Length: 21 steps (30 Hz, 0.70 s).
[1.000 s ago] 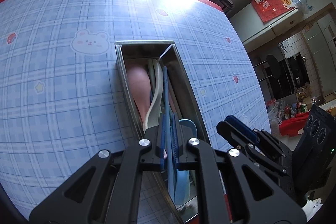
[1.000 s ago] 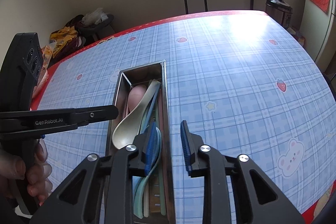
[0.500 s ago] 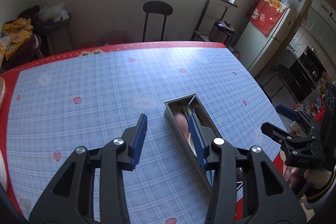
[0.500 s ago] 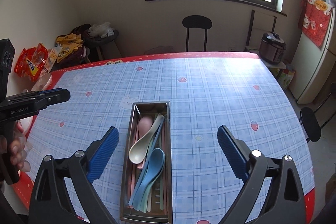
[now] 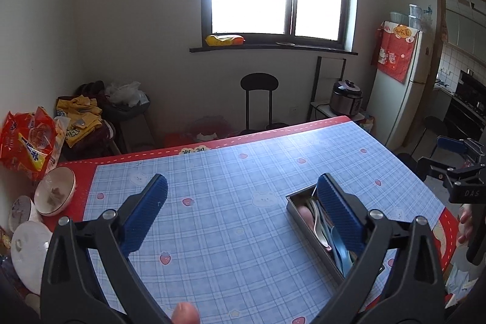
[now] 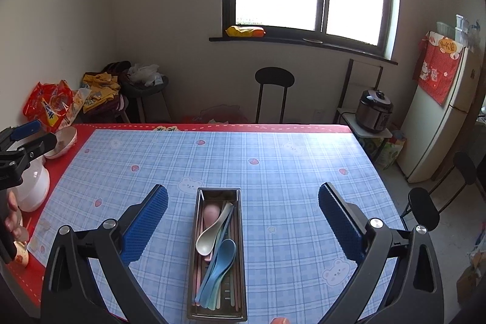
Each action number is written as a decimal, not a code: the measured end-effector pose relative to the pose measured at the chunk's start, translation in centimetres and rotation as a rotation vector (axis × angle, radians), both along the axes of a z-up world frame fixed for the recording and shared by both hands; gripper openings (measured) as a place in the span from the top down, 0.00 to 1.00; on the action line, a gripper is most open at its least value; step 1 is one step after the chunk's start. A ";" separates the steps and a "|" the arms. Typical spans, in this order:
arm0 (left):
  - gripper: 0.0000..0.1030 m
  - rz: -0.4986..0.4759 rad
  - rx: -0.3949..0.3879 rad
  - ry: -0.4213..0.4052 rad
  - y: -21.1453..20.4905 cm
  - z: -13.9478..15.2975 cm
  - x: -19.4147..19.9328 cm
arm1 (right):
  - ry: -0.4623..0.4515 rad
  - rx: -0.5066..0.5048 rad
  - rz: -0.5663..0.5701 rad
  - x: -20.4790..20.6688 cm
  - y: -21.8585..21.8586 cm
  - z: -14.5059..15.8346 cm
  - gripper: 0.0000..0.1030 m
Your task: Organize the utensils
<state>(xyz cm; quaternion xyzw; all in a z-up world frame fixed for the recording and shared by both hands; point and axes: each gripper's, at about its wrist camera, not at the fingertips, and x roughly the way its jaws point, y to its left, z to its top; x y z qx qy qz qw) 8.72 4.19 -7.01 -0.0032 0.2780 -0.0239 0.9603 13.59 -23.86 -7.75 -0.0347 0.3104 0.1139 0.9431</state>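
A bright window and a black stool stand behind the tabletop, which is covered in a blue checked cloth with a red border. The metal utensil tray lies on it with its long axis running from the near edge toward the window, and in it lie a pink spoon, a cream spoon, blue spoons and thin sticks, all roughly along the tray's length. Seen from the right tool, the tray sits straight ahead and below, centred between the two blue pads; from the left tool it lies off to the right, partly behind that tool's right pad. The right tool is therefore judged the nearer and better lined up for any further reach into the tray. Both tools stand spread wide with nothing between their pads. White and patterned bowls crowd the red border at the left edge.

A second ago both tools were low over the tray, the left one pinched together on the utensils and the right narrowly parted beside them. Their jaws have just been opening, and both tools now sit higher and farther back, so the whole tabletop and the room show
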 end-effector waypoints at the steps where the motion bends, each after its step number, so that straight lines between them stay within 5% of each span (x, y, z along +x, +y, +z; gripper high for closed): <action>1: 0.06 -0.004 -0.014 -0.002 0.2 0.3 -0.2 | -0.004 0.005 0.004 -0.3 0.0 0.3 0.06; 10: 0.06 -0.014 -0.070 0.022 1.1 0.7 -1.6 | -0.021 -0.006 -0.028 -1.9 0.5 1.7 0.06; 21: 0.06 0.022 -0.007 0.058 1.4 0.2 -1.8 | 0.008 -0.022 -0.031 -2.7 1.0 1.3 0.06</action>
